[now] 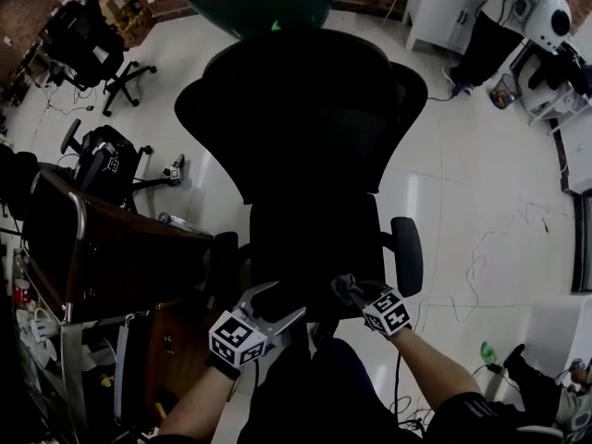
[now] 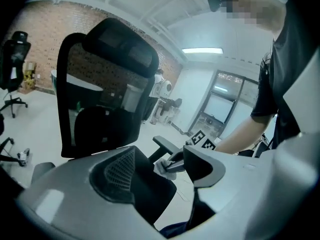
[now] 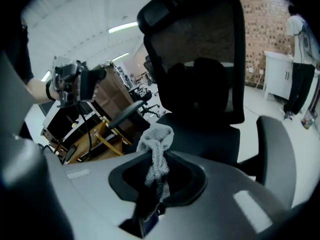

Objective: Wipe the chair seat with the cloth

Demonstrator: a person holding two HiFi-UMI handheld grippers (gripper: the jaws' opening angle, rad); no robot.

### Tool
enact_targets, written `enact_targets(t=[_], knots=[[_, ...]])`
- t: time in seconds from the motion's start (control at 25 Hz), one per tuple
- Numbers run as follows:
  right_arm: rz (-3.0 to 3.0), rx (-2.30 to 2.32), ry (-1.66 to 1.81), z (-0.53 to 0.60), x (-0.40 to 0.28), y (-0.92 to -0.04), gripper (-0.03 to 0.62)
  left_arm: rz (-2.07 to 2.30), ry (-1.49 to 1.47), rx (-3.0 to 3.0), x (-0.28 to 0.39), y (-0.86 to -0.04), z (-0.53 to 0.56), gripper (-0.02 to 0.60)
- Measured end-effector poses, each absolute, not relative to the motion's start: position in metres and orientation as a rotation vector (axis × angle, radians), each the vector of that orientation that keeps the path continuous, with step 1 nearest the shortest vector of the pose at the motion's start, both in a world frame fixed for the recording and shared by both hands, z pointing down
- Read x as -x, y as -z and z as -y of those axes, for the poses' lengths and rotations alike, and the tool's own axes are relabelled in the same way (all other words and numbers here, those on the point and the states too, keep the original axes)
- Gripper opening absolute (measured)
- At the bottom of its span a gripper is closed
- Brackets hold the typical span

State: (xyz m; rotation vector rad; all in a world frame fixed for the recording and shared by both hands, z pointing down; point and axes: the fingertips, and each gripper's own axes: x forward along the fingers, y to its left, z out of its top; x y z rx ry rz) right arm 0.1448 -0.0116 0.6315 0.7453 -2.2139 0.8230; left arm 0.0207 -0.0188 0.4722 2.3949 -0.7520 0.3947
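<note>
Head view, arms: two bare forearms reach from the near edge toward the chair, the right one from a short dark sleeve.
Head view, left gripper [image 1: 277,305]: hangs over the near left of the seat, its jaws spread apart.
Head view, right gripper [image 1: 354,290]: sits at the near right of the seat, close to the right armrest [image 1: 407,255].
Head view, chair: a black office chair [image 1: 305,128] with a broad mesh backrest, a headrest and a dark padded seat [image 1: 314,239], standing on glossy white floor tiles [image 1: 481,202].
Head view, cloth: a small grey terry cloth [image 1: 346,288], bunched at the right gripper's tip by the seat's near edge.
Left gripper view, jaws: smooth grey plastic with a ribbed black pad, wide apart with nothing held; the dark seat shows between them.
Left gripper view, cloth [image 2: 161,167]: pale and crumpled in the right gripper's tip, just beside the armrest; whether it touches the seat cannot be told.
Right gripper view, jaws: closed tight on the cloth.
Right gripper view, cloth [image 3: 156,146]: nubbly, twisted into a rope, its looped end standing up before the seat [image 3: 205,134].
Right gripper view, left side: a brown wooden desk [image 3: 107,101].
</note>
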Motion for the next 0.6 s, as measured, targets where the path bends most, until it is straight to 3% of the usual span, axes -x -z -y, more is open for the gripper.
enact_targets(t=[0.32,0.6], knots=[[2.493,-0.831,-0.671,0.036,-0.115,-0.467,0.052,0.893,-0.293,-2.438,-0.005,-0.398,0.004,0.327],[2.610,-0.851,-0.522,-0.017,-0.084,-0.392,0.052,0.881,-0.226,-2.547,0.006,-0.353,-0.040,0.327]])
